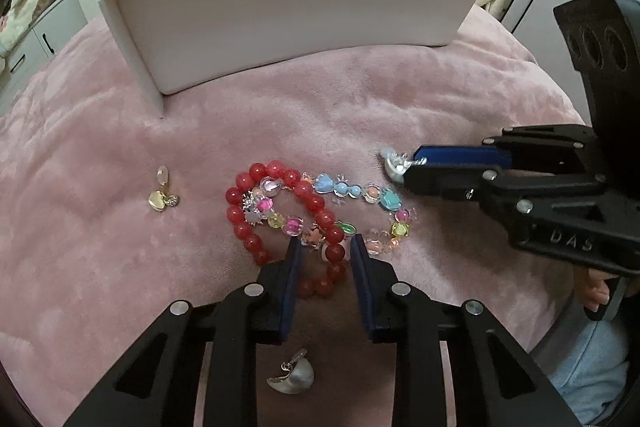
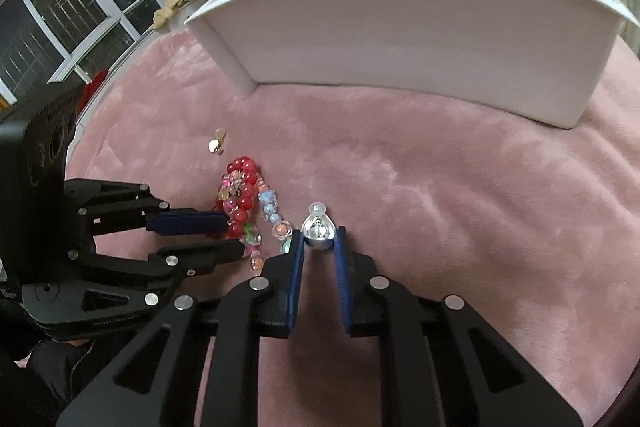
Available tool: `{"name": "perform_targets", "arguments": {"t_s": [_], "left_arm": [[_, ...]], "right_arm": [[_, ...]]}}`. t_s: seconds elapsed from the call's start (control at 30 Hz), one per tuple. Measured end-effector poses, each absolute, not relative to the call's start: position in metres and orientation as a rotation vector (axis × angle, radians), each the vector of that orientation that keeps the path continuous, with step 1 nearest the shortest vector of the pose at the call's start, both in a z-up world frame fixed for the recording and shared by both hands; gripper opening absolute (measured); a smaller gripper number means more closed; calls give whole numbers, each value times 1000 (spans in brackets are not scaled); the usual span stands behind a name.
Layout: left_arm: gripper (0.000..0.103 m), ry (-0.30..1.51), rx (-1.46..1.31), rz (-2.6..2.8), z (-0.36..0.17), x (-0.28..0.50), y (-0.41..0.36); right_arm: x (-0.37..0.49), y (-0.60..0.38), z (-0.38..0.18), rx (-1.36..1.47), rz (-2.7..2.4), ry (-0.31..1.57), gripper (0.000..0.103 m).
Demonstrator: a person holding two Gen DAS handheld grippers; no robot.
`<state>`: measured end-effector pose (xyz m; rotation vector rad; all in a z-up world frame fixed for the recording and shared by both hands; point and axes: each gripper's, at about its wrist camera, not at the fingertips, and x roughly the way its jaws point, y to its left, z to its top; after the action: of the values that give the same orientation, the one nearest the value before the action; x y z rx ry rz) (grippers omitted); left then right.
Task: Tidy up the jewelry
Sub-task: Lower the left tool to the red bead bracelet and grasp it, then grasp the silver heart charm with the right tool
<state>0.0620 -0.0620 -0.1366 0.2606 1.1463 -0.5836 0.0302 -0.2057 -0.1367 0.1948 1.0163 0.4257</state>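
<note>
Pink plush blanket [image 1: 120,155] carries the loose jewelry; white box [image 1: 280,27] stands open-topped behind it, well apart from the pieces

Far left: gold heart earring [image 1: 160,197], alone, untouched. Centre: red bead bracelet [image 1: 276,195] tangled with the multicolour charm bracelet [image 1: 360,193]. Left gripper [image 1: 325,247] has its fingers spread to either side of a red bead at the near arc of the loop; whether the pads touch it cannot be told, and nothing is pinched. A silver shell earring [image 1: 292,379] lies under this gripper, near the camera

Right: right gripper [image 2: 319,239] has its fingers close around the silver pearl earring [image 2: 318,227]; the pads appear to touch its sides, the piece apparently resting on the blanket

Judgement: step in hand is the two pickups. Left should close on the red beads only, then lift slowly so the charm strand slips free instead of riding along. Right should grip the earring's round body, which may squirt out of the pads
</note>
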Motion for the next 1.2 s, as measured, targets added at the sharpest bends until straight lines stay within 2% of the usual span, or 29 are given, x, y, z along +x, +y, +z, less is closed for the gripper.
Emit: {"name": "perform_targets", "arguments": {"t_s": [0.03,0.07,0.47,0.83,1.2], "left_arm": [[25,1144,259,-582,-136,60,-62],[15,1146,257,-580,-136,60,-62],[15,1088,240,-569,-108,56,-56],[15,1016,226,-563,-75,52,-53],[15,920,215,-612,-38,44,-78]], "right_arm": [[30,-208,-136,200,419,1012,16],[29,-210,-135,207,414,1008,16],[20,-234,-116,268,366,917,16],[2,-236,-101,235,334,907,16],[-15,-244,-70,222,273,835,16]]}}
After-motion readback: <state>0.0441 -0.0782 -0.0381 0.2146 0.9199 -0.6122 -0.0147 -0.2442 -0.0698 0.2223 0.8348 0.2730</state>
